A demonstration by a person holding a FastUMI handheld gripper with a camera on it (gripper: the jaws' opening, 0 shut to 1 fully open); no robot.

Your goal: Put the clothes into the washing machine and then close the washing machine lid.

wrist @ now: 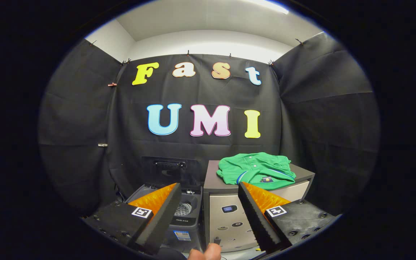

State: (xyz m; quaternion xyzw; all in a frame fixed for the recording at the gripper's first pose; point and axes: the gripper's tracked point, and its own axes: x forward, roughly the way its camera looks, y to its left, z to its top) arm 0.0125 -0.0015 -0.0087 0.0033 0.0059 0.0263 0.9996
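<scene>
Spread wide and holding nothing, the gripper (208,213) fills the frame's lower centre, a fingertip (204,252) below it. Beyond its left finger stands the washer (182,216), lid (170,169) raised. Right of centre, a green shirt (256,169) lies crumpled on a cabinet (229,213).

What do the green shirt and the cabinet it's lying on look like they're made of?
The green collared shirt looks like soft matte knit fabric; it rumples into folds. The dark-topped cabinet has a smooth pale front, likely plastic or painted metal. The open gripper holds nothing.
</scene>
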